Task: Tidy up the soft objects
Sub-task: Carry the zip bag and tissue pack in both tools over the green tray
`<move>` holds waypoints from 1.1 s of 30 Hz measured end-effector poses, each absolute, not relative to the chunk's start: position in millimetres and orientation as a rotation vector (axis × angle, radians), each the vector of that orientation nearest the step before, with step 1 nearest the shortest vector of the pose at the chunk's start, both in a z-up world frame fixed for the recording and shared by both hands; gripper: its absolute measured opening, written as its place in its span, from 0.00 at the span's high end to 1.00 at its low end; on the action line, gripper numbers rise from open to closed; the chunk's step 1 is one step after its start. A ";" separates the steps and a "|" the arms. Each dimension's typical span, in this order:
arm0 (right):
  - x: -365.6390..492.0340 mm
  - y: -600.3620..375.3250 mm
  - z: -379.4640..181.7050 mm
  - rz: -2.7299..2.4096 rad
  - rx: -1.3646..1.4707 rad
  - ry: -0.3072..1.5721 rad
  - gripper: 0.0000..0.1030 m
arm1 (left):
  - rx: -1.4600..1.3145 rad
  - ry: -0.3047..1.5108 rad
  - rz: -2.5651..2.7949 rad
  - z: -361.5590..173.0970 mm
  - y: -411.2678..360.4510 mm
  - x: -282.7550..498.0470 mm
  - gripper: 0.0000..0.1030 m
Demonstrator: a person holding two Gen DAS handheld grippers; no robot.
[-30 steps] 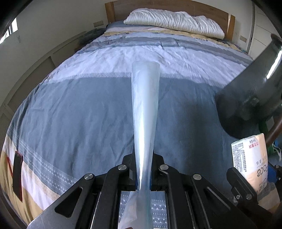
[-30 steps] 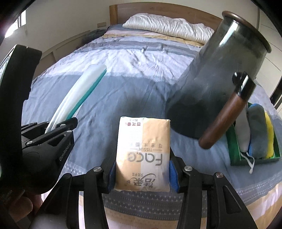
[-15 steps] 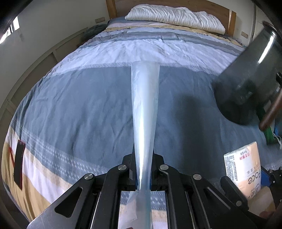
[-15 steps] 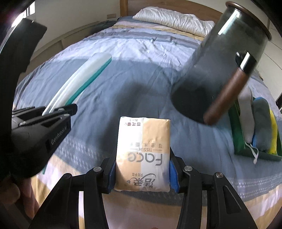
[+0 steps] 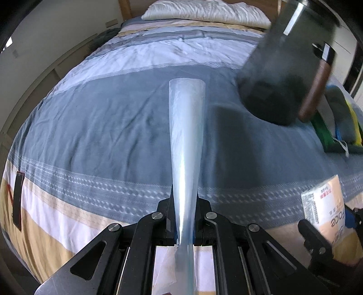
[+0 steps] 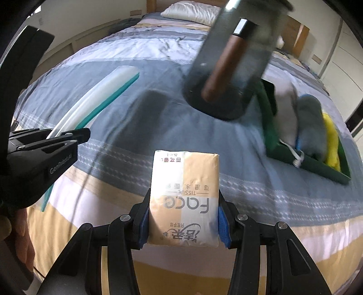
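My left gripper (image 5: pixel 185 223) is shut on a flat pale-blue and white packet (image 5: pixel 186 140) held edge-on over the bed; the packet also shows in the right wrist view (image 6: pixel 90 102) with a teal edge. My right gripper (image 6: pixel 183 217) is shut on a beige and white tissue pack (image 6: pixel 185 192), which shows at the lower right of the left wrist view (image 5: pixel 324 208). A green tray (image 6: pixel 270 127) on the bed's right holds rolled grey, white and yellow cloths (image 6: pixel 310 122).
A dark translucent jug with a brown handle (image 6: pixel 229 61) hangs in front of both cameras, also in the left wrist view (image 5: pixel 288 59). The striped bedspread (image 5: pixel 102 127) spans the scene. A white pillow (image 5: pixel 204 11) lies at the headboard.
Both grippers have pulled back toward the foot of the bed and lower. The jug has swung leftward in both views. The green tray has come more into view.
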State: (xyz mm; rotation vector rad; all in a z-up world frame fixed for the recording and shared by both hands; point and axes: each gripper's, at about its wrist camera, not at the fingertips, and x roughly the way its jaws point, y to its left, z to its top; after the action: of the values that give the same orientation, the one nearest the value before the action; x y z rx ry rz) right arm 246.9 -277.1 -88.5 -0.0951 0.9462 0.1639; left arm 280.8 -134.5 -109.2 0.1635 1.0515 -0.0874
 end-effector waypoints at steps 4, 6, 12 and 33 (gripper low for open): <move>232.7 -299.2 -85.4 0.135 -0.080 0.952 0.54 | 0.186 1.062 -0.118 -109.8 -152.0 267.0 0.95; 228.5 -309.7 -84.7 0.119 -0.074 0.953 0.54 | 0.197 1.064 -0.141 -108.7 -163.6 258.8 0.95; 208.5 -352.3 -76.5 0.050 -0.044 0.953 0.54 | 0.238 1.057 -0.247 -100.9 -212.2 231.1 0.95; 155.8 -499.0 -50.8 -0.215 0.080 0.904 0.54 | 0.346 0.964 -0.480 -62.2 -343.5 187.0 0.94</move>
State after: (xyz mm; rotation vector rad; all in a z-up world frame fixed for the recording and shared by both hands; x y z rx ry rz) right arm 155.8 -499.0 -50.8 0.0803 0.9042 -0.2146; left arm 187.0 -343.5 -62.2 0.3457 0.9637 -0.4799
